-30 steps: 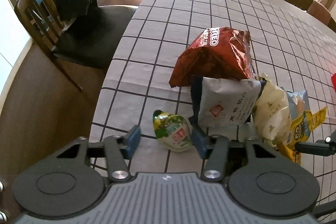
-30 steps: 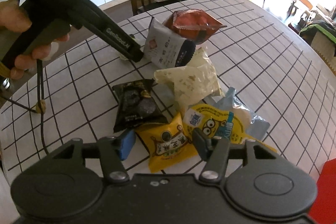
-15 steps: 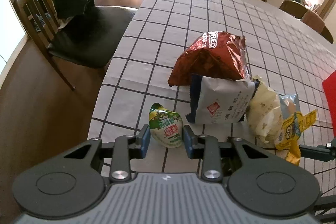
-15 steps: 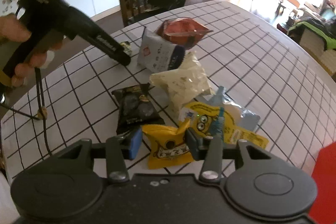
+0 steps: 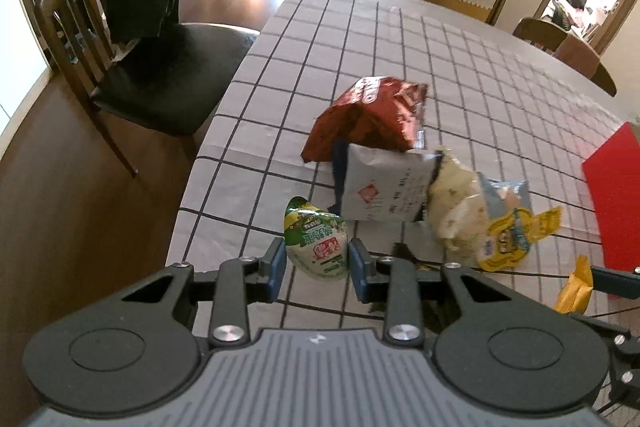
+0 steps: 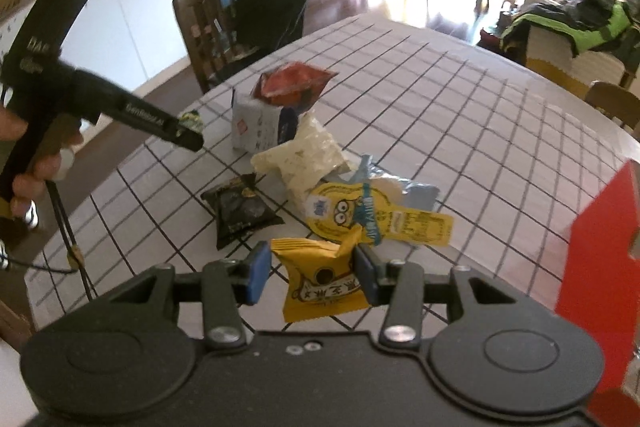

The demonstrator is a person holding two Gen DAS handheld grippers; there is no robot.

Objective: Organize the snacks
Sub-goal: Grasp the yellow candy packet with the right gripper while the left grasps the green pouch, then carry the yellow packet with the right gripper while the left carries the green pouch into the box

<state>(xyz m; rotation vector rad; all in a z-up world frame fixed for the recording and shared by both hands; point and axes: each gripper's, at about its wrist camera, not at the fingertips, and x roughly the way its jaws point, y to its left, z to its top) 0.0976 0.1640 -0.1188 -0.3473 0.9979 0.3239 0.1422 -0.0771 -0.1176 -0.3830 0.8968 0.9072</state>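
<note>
i'm gripping a green packet (image 5: 317,246) in my left gripper (image 5: 316,263) near the table's (image 5: 460,67) left edge, its pointed end aiming away. my right gripper (image 6: 312,273) is clamping a yellow packet (image 6: 320,279), standing upright. other snacks (image 6: 296,151) are crowding beyond; a red box (image 6: 600,239) is sitting rightward.

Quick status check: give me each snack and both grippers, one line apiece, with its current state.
left gripper: shut on the green-white pouch, lifted.
right gripper: shut on the yellow packet, lifted.
red bag: lying on the tablecloth, leaning on the white packet.
black packet: flat, free.
minion packet: flat, in the pile.
</note>
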